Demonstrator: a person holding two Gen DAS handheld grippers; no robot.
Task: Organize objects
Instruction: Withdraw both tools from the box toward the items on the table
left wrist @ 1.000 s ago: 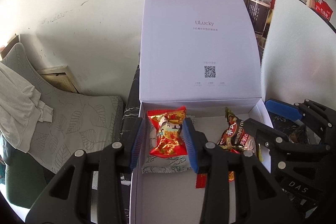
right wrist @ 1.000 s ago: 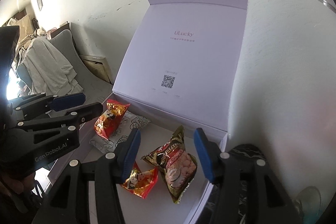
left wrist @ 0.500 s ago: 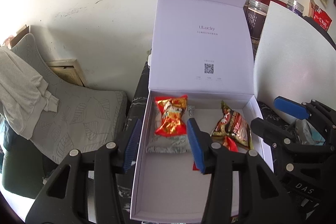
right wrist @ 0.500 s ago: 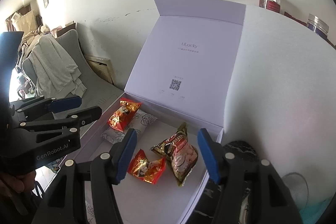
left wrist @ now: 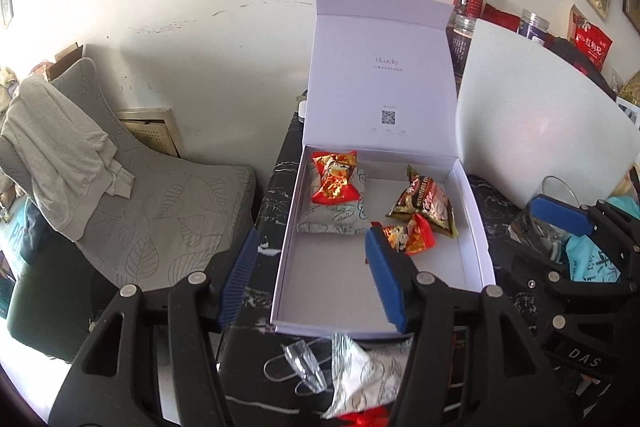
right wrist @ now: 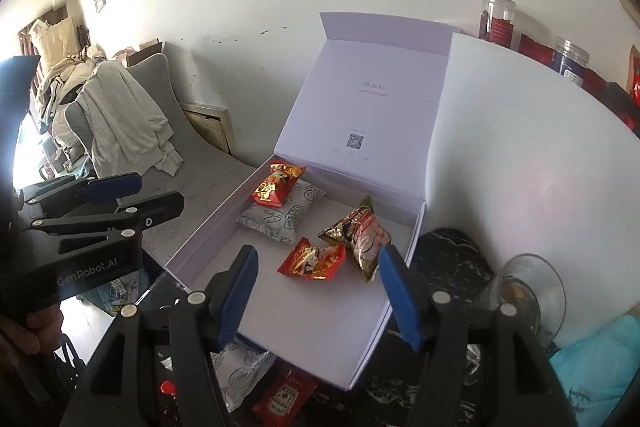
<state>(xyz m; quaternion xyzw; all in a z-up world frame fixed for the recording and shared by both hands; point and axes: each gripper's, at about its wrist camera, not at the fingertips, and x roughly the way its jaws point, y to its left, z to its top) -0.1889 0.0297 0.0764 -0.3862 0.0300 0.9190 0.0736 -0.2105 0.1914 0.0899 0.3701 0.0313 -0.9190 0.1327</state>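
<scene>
Left wrist view shows you a black, white-veined marble-look tabletop (left wrist: 272, 195) set against a scuffed white wall, with a grey leaf-print chair (left wrist: 160, 203) and a draped pale garment to the left, and jars behind a white foam board (left wrist: 540, 131) far right. On it your smooth lilac box (left wrist: 288, 259) stands with lid upright, holding a crinkly red foil packet (left wrist: 334, 177) on a soft white printed pouch (left wrist: 336, 219), a dark glossy snack bag (left wrist: 426, 201) and a second red packet (left wrist: 410, 233). Your left gripper (left wrist: 308, 279) and right gripper (right wrist: 316, 295) have both just been opening and hold nothing, their ribbed blue pads apart.
</scene>
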